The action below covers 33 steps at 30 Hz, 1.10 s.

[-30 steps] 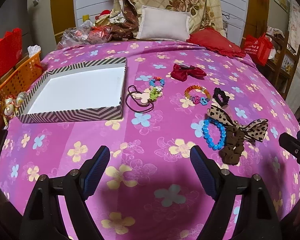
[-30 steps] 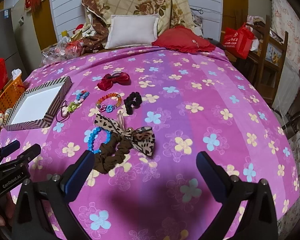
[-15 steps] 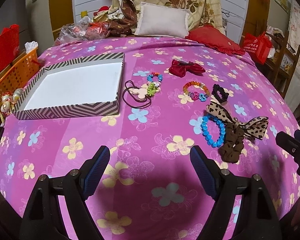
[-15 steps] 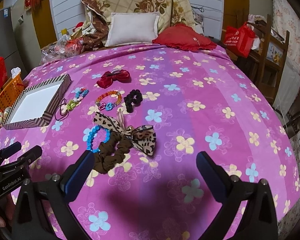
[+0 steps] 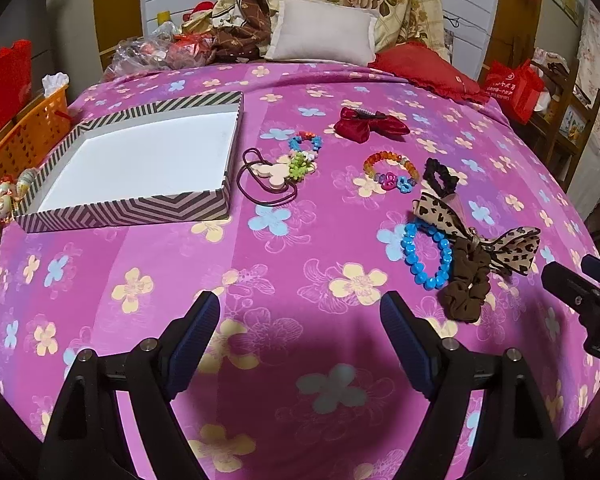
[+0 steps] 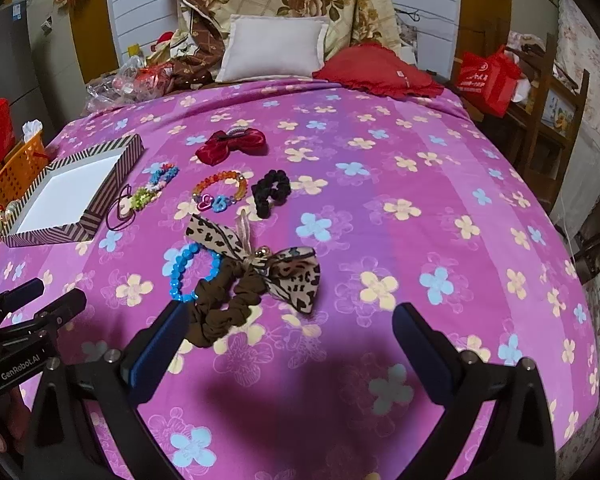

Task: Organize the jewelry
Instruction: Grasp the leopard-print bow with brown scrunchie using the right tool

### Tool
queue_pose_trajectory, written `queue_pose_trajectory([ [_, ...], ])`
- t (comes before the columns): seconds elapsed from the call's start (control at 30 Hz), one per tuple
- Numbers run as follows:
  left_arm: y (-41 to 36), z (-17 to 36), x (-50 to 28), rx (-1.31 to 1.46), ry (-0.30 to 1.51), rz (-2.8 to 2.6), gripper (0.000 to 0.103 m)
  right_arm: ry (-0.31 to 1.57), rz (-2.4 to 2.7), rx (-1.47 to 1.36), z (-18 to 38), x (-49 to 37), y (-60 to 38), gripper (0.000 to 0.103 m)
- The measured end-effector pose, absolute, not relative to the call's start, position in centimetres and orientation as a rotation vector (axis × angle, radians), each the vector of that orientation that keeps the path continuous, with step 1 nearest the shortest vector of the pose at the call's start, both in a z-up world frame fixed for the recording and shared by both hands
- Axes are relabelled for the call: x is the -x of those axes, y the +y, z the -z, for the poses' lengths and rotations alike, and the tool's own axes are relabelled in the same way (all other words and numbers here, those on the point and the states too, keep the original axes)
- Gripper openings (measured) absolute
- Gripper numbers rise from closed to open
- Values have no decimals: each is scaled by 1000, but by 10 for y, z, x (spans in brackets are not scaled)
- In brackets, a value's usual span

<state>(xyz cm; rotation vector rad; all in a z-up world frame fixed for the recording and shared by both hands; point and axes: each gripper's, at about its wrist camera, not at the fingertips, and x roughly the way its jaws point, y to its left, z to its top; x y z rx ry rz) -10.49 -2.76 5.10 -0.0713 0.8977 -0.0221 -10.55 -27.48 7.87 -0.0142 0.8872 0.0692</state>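
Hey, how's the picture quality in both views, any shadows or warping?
Left wrist view: sharp, strong fisheye bulge, black corners, dark shadow on the bedspread between the left claw fingers. Right wrist view: same warping, similar shadow beneath the right claw.

We see a magenta bedspread [image 5: 300, 248] with yellow and blue flowers, a brown-and-cream chevron-striped cardboard box [image 5: 132, 210] with white inside, a leopard-print ribbon bow [image 6: 260, 264], and a bright blue bead bracelet [image 5: 426, 258].
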Motion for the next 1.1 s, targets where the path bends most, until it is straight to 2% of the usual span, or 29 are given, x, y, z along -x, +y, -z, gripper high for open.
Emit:
queue_pose_trajectory([
  [0.53, -27, -47, 100, 68, 913, 21, 65, 898, -87, 21, -75, 99, -272, 101],
  [0.63, -26, -46, 99, 62, 915, 19, 65, 913, -111, 35, -70, 94, -270, 94],
  [0.7, -24, -45, 98, 64, 917, 20, 65, 933, -131, 30, -65, 88, -270, 85],
  [0.77, -23, -45, 97, 64, 919, 22, 65, 956, -153, 9, -61, 82, -273, 70],
  [1.1, -21, -42, 91, 76, 928, 24, 65, 1021, -194, 11, -43, 50, -274, 68],
])
